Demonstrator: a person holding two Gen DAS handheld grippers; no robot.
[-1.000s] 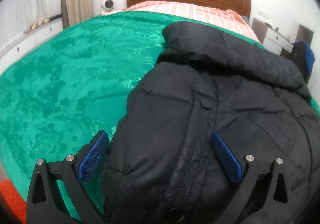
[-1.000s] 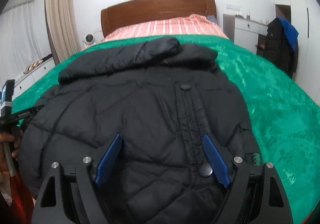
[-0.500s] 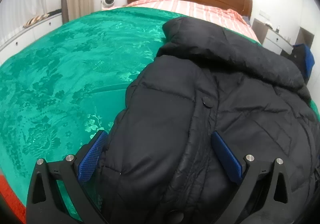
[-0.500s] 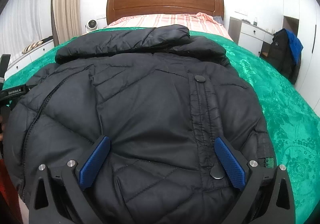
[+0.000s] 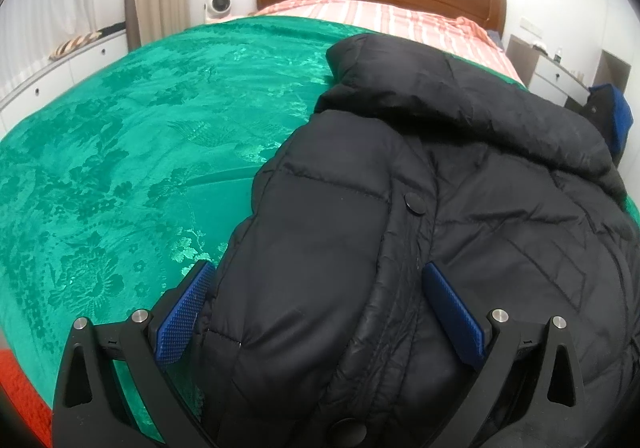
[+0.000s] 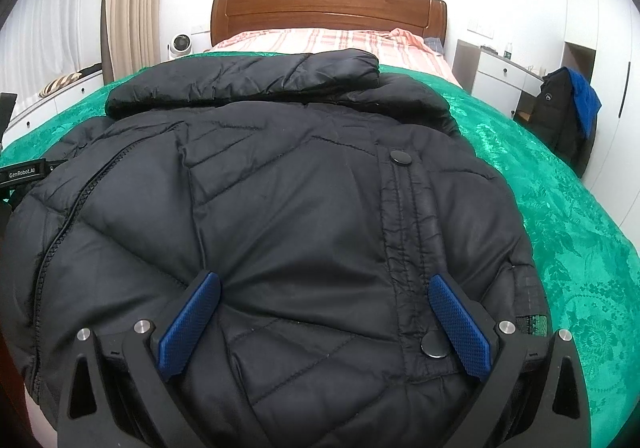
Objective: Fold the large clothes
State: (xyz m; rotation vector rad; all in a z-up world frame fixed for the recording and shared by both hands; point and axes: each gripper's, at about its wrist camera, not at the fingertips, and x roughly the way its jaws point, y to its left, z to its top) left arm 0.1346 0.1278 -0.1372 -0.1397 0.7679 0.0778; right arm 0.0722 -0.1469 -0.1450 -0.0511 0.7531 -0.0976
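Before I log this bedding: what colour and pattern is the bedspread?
Green bedspread with floral damask; left wrist view.

The hem of the black puffer jacket is cut off by the lower edge in both views. The bedspread beneath it is hidden. Small items on the white dresser, possibly bottles, cannot be identified.

A black puffer jacket fills the centre and lower frame of the right wrist view, blocking the bed there. Bare green bedspread lies open across the left wrist view's left half. A wooden headboard closes the top.
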